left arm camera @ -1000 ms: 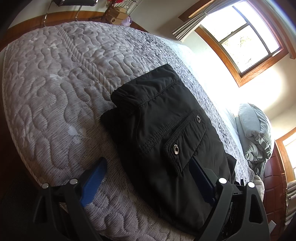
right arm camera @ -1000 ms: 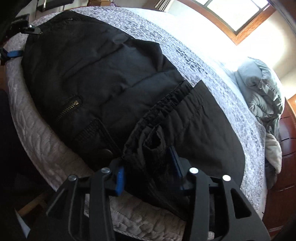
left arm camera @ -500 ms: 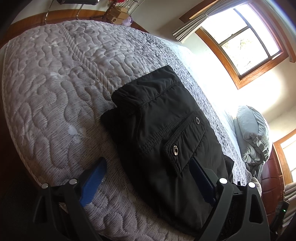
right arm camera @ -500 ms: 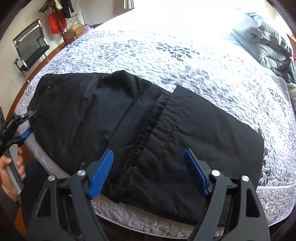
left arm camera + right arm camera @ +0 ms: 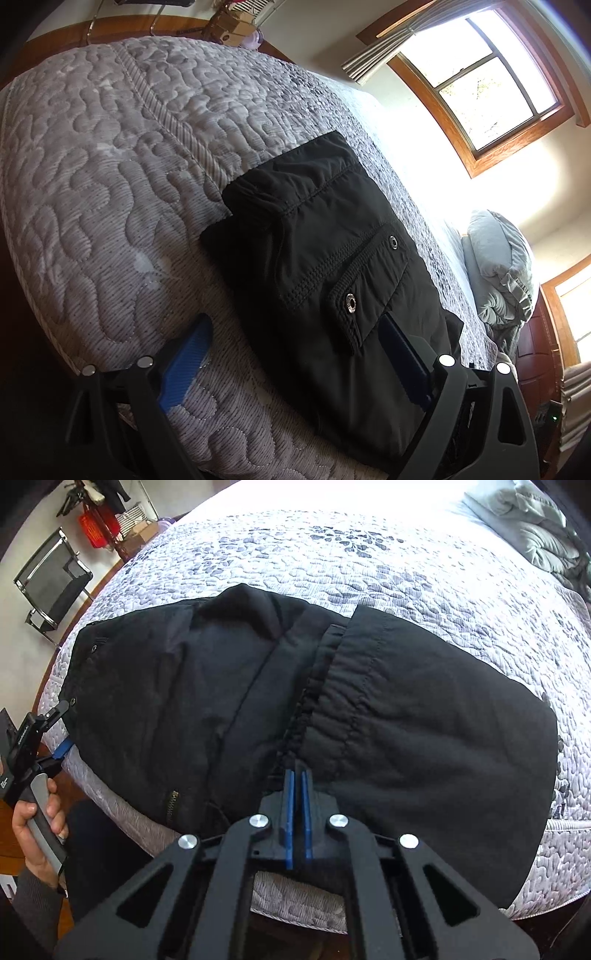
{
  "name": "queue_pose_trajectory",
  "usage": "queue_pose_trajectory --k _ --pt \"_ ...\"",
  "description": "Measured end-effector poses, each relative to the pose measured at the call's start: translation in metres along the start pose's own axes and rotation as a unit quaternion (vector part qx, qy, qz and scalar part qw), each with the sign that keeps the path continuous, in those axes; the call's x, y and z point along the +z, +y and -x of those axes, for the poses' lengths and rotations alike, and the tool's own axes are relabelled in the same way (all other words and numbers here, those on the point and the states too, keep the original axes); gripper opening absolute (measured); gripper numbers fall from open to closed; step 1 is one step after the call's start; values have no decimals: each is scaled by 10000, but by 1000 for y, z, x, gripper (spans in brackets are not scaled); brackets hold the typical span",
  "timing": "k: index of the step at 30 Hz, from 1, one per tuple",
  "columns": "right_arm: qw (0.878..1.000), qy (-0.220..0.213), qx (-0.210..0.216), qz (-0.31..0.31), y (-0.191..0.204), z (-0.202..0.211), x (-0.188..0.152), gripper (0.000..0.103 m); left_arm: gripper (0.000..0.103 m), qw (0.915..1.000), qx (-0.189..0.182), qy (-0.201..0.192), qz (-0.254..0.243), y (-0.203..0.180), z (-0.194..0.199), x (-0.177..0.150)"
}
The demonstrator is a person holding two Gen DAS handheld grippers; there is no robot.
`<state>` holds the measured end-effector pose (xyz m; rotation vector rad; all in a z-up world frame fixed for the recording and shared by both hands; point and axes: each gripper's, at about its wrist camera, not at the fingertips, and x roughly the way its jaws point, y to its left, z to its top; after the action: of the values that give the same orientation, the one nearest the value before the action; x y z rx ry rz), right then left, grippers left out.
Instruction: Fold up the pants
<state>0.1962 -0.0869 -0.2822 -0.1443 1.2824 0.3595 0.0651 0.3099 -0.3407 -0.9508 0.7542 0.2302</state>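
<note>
**Right tongs pressed together above the folded pants, left tongs spread at their end**

Now, closest in the right wrist view, the right gripper (image 5: pixel 297 775) is pointing steeply down over the near edge of the bed (image 5: pixel 406 565). Its blue pads (image 5: pixel 289 812) are lying almost flat against each other, having just been closing, and no cloth is showing between them; whether their tips are touching the fabric below cannot be told. Just past those tips, the black pants (image 5: pixel 406 720) are lying folded on the quilt, with the gathered waistband (image 5: pixel 314 701) running away from the tongs and a brass zipper (image 5: pixel 170 805) sitting to their left at the mattress edge. Further left, a hand (image 5: pixel 35 834) is gripping the handle of the left gripper (image 5: pixel 62 748) at the far end of the garment.

In the left wrist view, the left gripper (image 5: pixel 291 358) is standing with its pads spread wide. One pad (image 5: pixel 186 363) is lying over the bare quilt beside the pants (image 5: pixel 332 277); the other is lying over the black cloth; contact with it cannot be judged. Between and beyond the pads, a snap-buttoned pocket flap (image 5: pixel 351 306) is facing up. Farther off, the quilted bed (image 5: pixel 110 166) is stretching away. Beyond it, to the right, a crumpled grey blanket (image 5: pixel 502 266) is sitting near the headboard, and a wood-framed window (image 5: pixel 487 81) is letting in bright light.
</note>
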Motion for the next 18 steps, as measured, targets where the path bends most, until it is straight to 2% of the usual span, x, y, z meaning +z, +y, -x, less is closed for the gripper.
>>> queue_pose_trajectory --k 8,10,13,16,17,18 --pt "9995 238 42 220 8 -10 -5 3 92 10000 -74 6 62 3 0 1" --pt "9992 327 121 206 6 -10 -3 8 92 9999 -78 20 69 3 0 1" --pt "9977 485 280 393 14 0 7 23 93 9999 -111 34 84 3 0 1" --pt "9894 776 621 1055 42 13 36 50 93 9993 -290 59 241 9 3 5" --pt "9838 908 817 1315 54 15 51 66 93 9987 -376 68 322 11 4 6" --pt "9779 937 1043 1553 67 20 68 76 93 9979 -469 54 446 14 6 8"
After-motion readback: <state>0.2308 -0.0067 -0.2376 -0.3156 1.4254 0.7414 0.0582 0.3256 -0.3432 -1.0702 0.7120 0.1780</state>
